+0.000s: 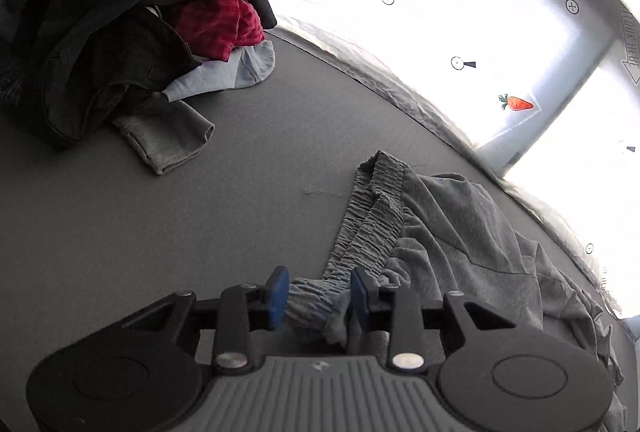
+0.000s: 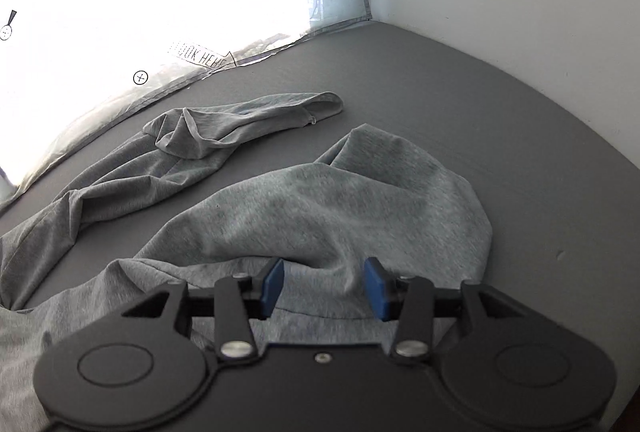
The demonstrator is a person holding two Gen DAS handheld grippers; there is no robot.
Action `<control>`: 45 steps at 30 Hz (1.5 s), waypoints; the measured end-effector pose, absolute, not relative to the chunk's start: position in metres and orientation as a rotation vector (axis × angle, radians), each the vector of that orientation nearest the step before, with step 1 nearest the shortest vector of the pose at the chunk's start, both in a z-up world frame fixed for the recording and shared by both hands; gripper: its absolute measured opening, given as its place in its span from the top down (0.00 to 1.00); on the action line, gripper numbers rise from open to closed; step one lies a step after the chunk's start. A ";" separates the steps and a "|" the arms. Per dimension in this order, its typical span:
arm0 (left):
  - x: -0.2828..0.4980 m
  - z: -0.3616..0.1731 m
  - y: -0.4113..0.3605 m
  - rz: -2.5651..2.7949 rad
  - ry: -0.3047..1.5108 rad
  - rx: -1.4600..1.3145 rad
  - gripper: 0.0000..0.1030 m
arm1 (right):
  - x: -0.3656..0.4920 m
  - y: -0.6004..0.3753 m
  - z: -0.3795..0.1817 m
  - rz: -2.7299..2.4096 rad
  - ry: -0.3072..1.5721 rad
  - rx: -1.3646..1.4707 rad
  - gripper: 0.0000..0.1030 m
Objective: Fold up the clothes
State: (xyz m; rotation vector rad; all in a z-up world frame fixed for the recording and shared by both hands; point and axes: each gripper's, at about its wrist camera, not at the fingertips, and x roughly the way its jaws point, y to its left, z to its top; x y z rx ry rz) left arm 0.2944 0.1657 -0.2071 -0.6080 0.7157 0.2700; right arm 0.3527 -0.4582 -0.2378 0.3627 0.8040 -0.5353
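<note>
Left claw [image 1: 319,296] clenched on grey trousers' [image 1: 460,232] elastic waistband [image 1: 368,228]; right claw [image 2: 325,288] spread wide over rumpled leg cloth just ahead. Risk: waistband slipping free, or a one-sided pull bunching fabric.

In your left wrist view the pile of clothes [image 1: 120,32] sits upper left on the bed [image 1: 200,212], the pants [image 1: 440,224] lie lower right with their waistband [image 1: 312,298] between your left gripper [image 1: 318,296] pads, and the curtain [image 1: 440,12] hangs behind.
</note>
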 end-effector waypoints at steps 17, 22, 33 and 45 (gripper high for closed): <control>0.341 -0.253 0.132 0.387 0.914 -0.525 0.64 | 0.343 -0.452 -0.257 -0.541 0.861 0.409 0.50; 0.317 -0.231 0.141 0.433 0.800 -0.557 0.94 | 0.333 -0.451 -0.257 -0.542 0.860 0.412 0.50; 0.238 -0.238 0.204 0.726 0.845 -0.354 0.92 | 0.304 -0.460 -0.252 -0.562 0.868 0.400 0.50; 0.282 -0.208 0.133 0.685 0.623 -0.268 0.24 | 0.304 -0.509 -0.246 -0.608 0.827 0.411 0.34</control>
